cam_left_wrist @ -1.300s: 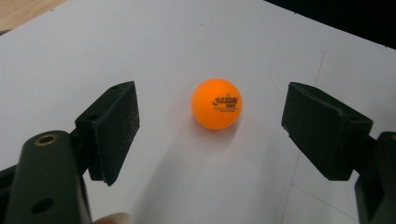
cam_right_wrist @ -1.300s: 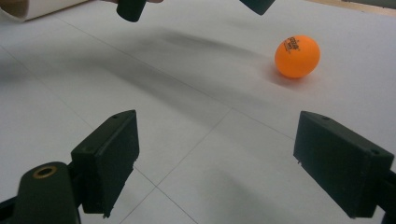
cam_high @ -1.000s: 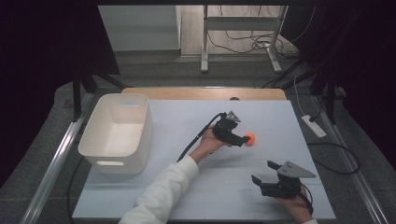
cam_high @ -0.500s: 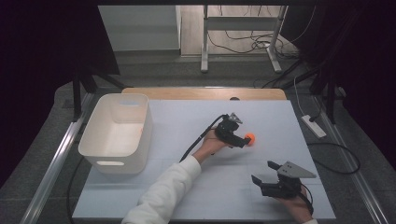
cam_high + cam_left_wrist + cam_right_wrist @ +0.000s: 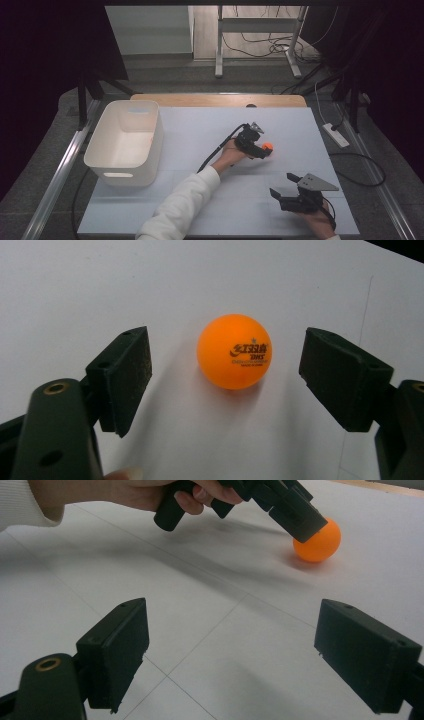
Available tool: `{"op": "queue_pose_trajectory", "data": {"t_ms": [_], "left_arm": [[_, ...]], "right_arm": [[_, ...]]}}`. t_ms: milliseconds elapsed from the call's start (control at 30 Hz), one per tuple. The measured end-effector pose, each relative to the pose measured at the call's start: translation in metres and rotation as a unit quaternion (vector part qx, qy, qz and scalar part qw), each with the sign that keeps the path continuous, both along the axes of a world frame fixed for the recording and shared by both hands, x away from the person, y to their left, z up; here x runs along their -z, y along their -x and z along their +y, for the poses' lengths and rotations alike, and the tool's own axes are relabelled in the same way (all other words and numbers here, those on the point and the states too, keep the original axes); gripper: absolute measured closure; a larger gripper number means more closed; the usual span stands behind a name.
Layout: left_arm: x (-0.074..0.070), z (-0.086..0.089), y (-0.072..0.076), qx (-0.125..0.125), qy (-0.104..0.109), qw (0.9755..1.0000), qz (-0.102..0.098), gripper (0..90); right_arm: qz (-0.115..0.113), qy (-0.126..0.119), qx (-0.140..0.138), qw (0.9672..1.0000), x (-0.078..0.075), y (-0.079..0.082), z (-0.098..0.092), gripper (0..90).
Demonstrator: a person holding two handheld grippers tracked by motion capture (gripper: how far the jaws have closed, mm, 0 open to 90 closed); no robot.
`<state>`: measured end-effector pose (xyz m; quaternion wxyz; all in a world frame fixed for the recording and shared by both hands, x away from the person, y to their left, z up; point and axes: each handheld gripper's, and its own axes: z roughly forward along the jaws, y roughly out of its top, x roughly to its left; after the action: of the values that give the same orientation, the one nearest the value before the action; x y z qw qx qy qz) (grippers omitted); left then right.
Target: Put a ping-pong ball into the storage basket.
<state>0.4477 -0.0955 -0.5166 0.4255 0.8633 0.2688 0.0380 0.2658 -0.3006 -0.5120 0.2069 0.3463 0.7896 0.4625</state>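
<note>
Starting at the left, the white plastic bin (image 5: pixel 125 142) is seen standing well apart on the pale worktop (image 5: pixel 200 125), while the small orange table-tennis ball (image 5: pixel 234 351) rests on the worktop between the jaws of the left tongs (image 5: pixel 225 375), which have just been closing yet are not touching it on either side. A centred, gentle squeeze is called for, since a round, light ball is likely to be flicked away by one pad arriving first. Further right, the right tongs (image 5: pixel 245 655) are held wide open and empty, nearer the person.

White knit sleeve (image 5: pixel 182 202); black blocky tongs (image 5: pixel 256 149) with brass-ringed screw holes, black cable.
</note>
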Motion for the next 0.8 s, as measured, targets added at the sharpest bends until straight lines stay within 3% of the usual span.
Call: {"op": "queue_pose_trajectory", "data": {"t_ms": [200, 333, 800], "left_arm": [[0.005, -0.003, -0.002, 0.002, 0.002, 1.0000, 0.006, 25.1], [0.006, -0.006, -0.002, 0.006, 0.014, 0.9997, 0.018, 28.9], [0.006, -0.014, -0.001, 0.007, -0.004, 0.9999, 0.006, 49.9]], "right_arm": [[0.001, 0.000, 0.000, 1.0000, 0.000, 0.000, 0.000, 14.4], [0.001, 0.001, 0.000, 1.0000, 0.000, 0.000, 0.000, 14.5], [0.001, 0.002, -0.001, 1.0000, 0.001, 0.000, 0.000, 14.5]]}}
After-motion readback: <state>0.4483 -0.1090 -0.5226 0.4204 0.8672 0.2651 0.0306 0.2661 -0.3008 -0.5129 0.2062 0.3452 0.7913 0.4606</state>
